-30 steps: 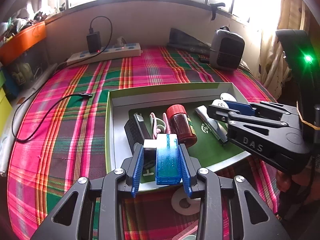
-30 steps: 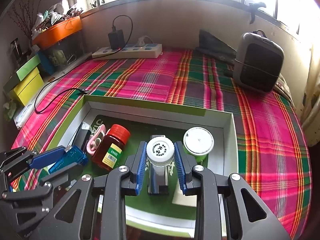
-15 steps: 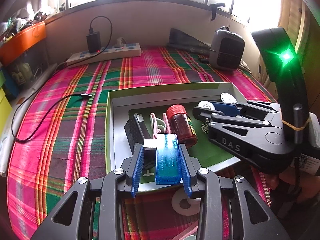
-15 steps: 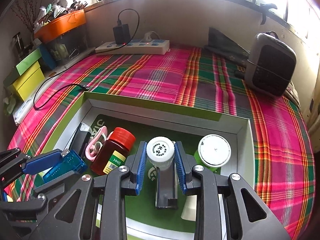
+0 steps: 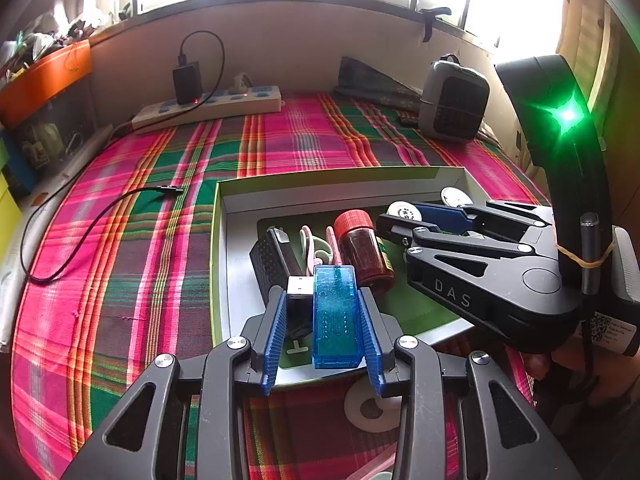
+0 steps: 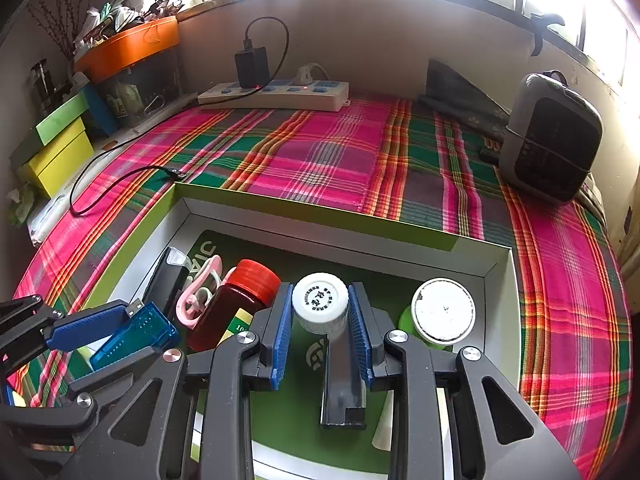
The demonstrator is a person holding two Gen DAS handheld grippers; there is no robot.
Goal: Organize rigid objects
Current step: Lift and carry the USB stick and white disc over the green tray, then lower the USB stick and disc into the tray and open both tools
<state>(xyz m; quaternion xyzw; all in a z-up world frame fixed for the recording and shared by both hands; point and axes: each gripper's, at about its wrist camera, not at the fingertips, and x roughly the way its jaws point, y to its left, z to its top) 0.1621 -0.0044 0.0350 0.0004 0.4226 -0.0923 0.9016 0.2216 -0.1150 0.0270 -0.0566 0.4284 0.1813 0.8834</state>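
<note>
My left gripper is shut on a blue translucent USB stick and holds it over the near edge of the green-rimmed box. It also shows in the right wrist view. My right gripper is shut on a white-capped bottle above the box floor. In the box lie a red-capped brown bottle, a pink clip, a black device, a dark stapler and a white-lidded green jar.
The box sits on a plaid cloth. A power strip with charger lies at the back. A grey heater stands at the right. A black cable lies left of the box. A white ring lies under my left gripper.
My right gripper has moved with the white-capped bottle farther over the box toward the back. The left gripper has stayed still with the USB stick.
</note>
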